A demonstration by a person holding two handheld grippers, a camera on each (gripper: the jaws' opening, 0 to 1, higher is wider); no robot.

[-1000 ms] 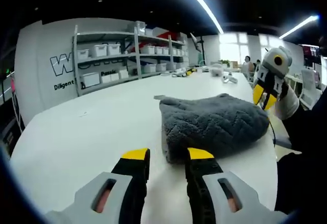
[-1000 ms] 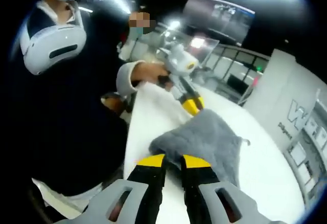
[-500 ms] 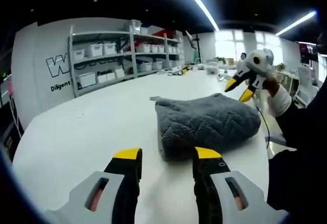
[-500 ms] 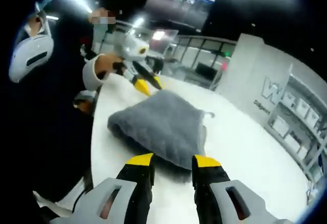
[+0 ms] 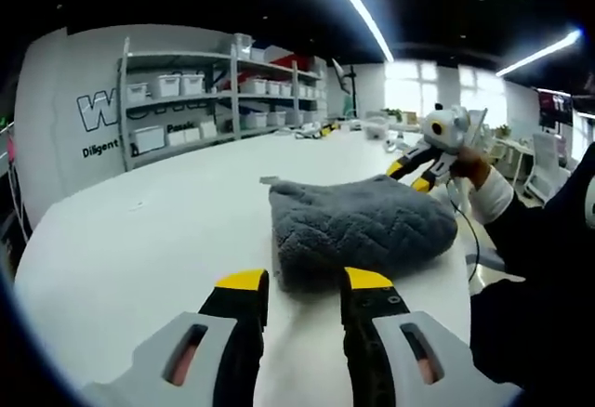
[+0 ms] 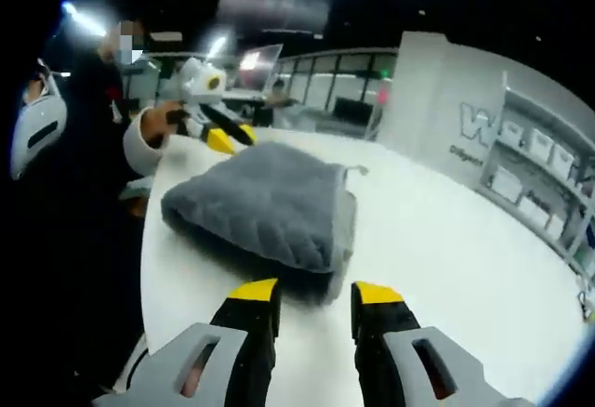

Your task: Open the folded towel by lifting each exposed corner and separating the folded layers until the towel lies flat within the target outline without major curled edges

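**Folded grey towel waiting between two empty grippers**

The towel (image 5: 358,226) is lying in a thick folded bundle on the white table (image 5: 158,240), close to the table's near edge on the person's side. In the right gripper view the towel (image 6: 265,207) is showing stacked layers along the edge facing the camera, and a small loop or tag is sticking out at its far corner. No target outline is making itself visible on the tabletop.

The left gripper (image 5: 299,284) is hovering just short of one end of the bundle, its yellow-tipped jaws parted and holding nothing. The right gripper (image 6: 311,294) is sitting likewise just short of the layered edge, jaws spread and empty. In the left gripper view the right gripper (image 5: 416,167) is coming in beyond the towel's far side, held in a hand (image 5: 468,167); its jaws look slightly apart there.

The fabric is looking plush and quilted, so it is likely soft, light and limp, sagging rather than holding shape when lifted. A pinch on only the topmost layer at an exposed corner seems the best hold; biting too deep would probably drag several layers together.

Behind the table, shelves (image 5: 214,100) with white bins are standing against the wall.
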